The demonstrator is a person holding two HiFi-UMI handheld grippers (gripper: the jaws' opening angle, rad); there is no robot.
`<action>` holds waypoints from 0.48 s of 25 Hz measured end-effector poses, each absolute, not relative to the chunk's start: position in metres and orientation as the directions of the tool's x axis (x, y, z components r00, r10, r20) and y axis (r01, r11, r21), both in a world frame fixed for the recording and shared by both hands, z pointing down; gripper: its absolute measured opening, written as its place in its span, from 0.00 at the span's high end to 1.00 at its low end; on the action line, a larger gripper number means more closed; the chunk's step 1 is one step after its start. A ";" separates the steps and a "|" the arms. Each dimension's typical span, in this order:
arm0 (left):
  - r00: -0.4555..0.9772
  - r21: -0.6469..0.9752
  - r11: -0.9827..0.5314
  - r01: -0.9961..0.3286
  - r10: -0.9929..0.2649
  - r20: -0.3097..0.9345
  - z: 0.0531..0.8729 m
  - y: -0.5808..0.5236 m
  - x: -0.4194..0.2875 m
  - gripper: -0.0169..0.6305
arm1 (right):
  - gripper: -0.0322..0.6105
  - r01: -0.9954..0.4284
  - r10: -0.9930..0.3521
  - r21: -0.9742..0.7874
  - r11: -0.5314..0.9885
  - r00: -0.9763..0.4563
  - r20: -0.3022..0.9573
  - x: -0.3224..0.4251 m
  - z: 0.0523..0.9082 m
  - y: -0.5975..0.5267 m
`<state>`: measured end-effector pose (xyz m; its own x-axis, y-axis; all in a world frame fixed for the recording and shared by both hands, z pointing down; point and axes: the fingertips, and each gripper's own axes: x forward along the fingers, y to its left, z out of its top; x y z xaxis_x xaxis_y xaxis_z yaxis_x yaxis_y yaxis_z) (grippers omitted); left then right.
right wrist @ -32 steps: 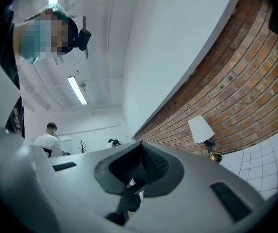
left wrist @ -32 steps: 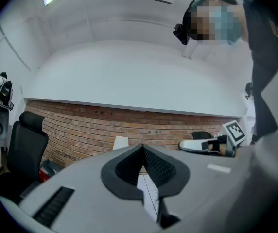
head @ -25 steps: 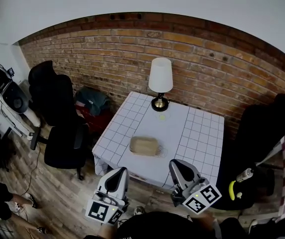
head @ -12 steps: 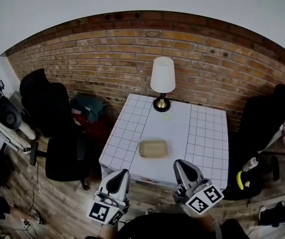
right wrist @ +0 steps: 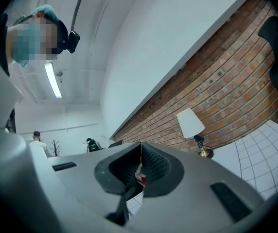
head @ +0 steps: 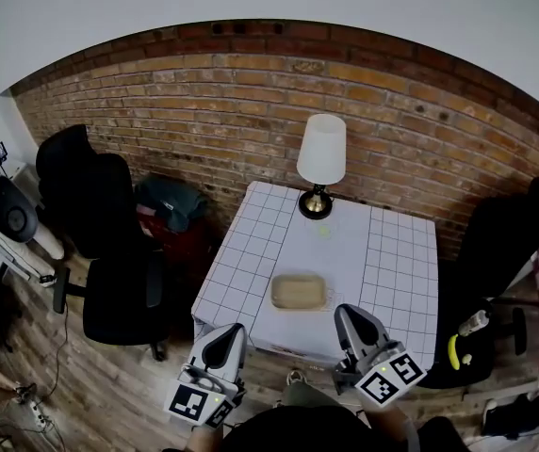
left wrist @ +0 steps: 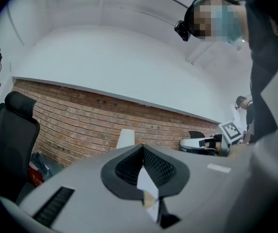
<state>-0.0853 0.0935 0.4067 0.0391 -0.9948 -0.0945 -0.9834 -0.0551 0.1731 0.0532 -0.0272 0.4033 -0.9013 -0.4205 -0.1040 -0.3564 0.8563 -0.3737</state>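
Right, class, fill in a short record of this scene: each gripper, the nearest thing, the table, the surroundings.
left gripper: jaws together, empty, by the near edge of the table
right gripper: jaws together, empty, by the same edge
nearest thing: tan tray, on the table ahead of both grippers, untouched
also on table: lamp at the far edge
around: brick wall behind, black chair at left

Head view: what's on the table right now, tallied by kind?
lamp: 1
tray: 1
small yellow-green item: 1
Total on the table: 3
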 end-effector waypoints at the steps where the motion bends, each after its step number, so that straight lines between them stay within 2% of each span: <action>1: 0.038 0.174 -0.054 -0.983 -0.995 -0.093 0.407 0.090 -0.087 0.96 | 0.94 -0.355 -0.419 -0.373 0.857 -0.902 -0.102 0.051 0.403 -0.032; 7: 0.066 0.166 -0.086 -0.982 -0.991 -0.120 0.400 0.057 -0.093 0.96 | 0.94 -0.350 -0.406 -0.369 0.861 -0.910 -0.087 0.042 0.406 -0.060; 12: 0.064 0.150 -0.076 -0.986 -0.995 -0.082 0.404 0.017 -0.096 0.96 | 0.94 -0.350 -0.411 -0.390 0.852 -0.908 -0.082 0.045 0.409 -0.093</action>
<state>-0.0962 0.0174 0.4036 0.0644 -0.9945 -0.0823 -0.9857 -0.0763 0.1503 0.0450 -0.0931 0.4088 -0.9078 -0.4111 -0.0823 -0.3503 0.8515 -0.3902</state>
